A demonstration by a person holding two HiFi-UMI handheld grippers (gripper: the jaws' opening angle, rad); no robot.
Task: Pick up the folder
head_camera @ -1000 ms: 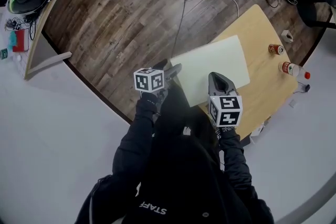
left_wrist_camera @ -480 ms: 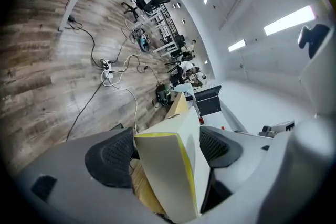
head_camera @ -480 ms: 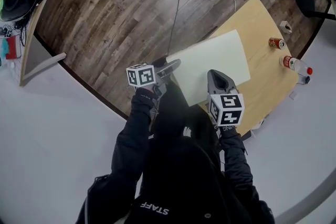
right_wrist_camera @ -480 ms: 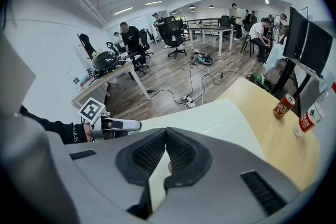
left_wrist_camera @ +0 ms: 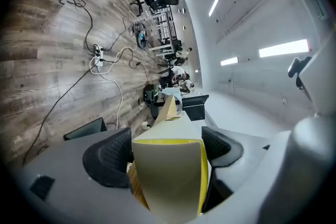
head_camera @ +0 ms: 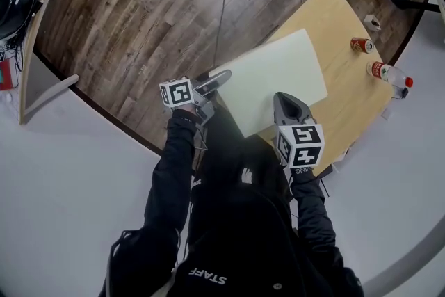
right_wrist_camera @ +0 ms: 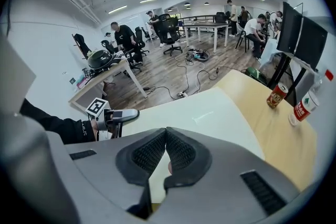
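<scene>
As right gripper [head_camera: 286,100] slants — folder [head_camera: 272,74] pinched.

Folder [head_camera: 274,80]: plain pale cream-white; a yellow inner edge shows in the left gripper view.
Tabletop [head_camera: 348,108]: light honey wood.
Floor [head_camera: 139,17]: dark brown planks with streaked grain, meeting plain pale grey.
Can [head_camera: 360,45]: red and orange.
Bottle [head_camera: 389,74]: clear, with red cap and red label.
Left gripper [head_camera: 224,74]: grey with black dimpled pads, jaws opening with the folder between them.
Right gripper [head_camera: 284,98]: grey with black ribbed pads.
Marker cubes [head_camera: 176,92]: white faces, black square codes.
Sleeves [head_camera: 174,170]: black.
</scene>
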